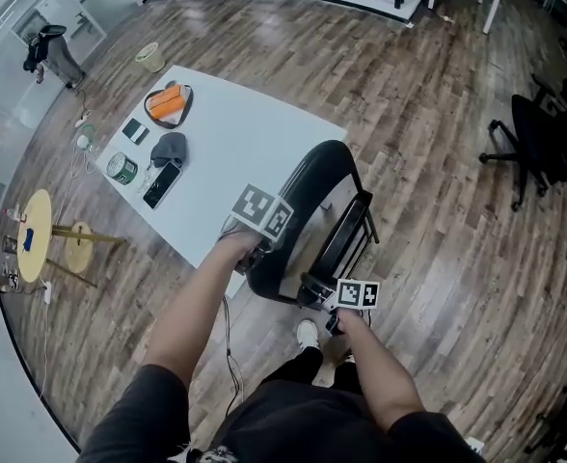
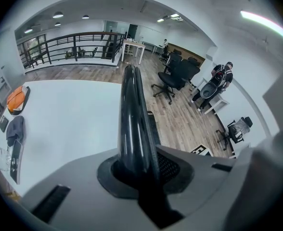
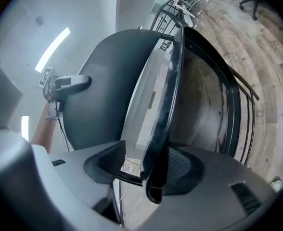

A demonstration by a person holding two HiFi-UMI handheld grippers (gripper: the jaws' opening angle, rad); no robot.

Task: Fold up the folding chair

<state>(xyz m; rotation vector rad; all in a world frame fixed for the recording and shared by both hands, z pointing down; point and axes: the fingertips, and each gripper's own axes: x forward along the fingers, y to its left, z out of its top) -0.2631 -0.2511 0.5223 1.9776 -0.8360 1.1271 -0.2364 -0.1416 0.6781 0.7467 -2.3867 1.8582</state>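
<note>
Chair: The black plastic folding chair (image 1: pixel 312 186) on its thin metal frame is standing on the floor just beyond both sets of fingers, with its curved backrest (image 3: pixel 103 81) and its seat panel looking drawn most of the way together.
Left fingers: The left gripper (image 1: pixel 256 257) is pointing steeply down, and its jaws are clamping the glossy top edge of the backrest (image 2: pixel 132 114), which is running straight out from between the pads.
Right fingers: The right gripper (image 1: pixel 322 302) is reaching in nearly level. Its jaws are standing apart around the seat rim (image 3: pixel 168 95); the rim is lying against the pad on the right of its view, while a gap is showing at the other pad, so nothing is being pinched here.
Step in hand: Judging by this, the person is steadying the back with the left gripper and working the seat up towards it.
Next move: It is probably calling for the right jaws to take the rim firmly, then press it flat to the backrest without catching the frame.
Surroundings: Past the left fingers the white rectangular table (image 1: pixel 255 133) is spreading out; the wooden plank floor (image 1: pixel 438 210) is lying beyond the right fingers, with a black office chair (image 1: pixel 534 148) well apart.
</note>
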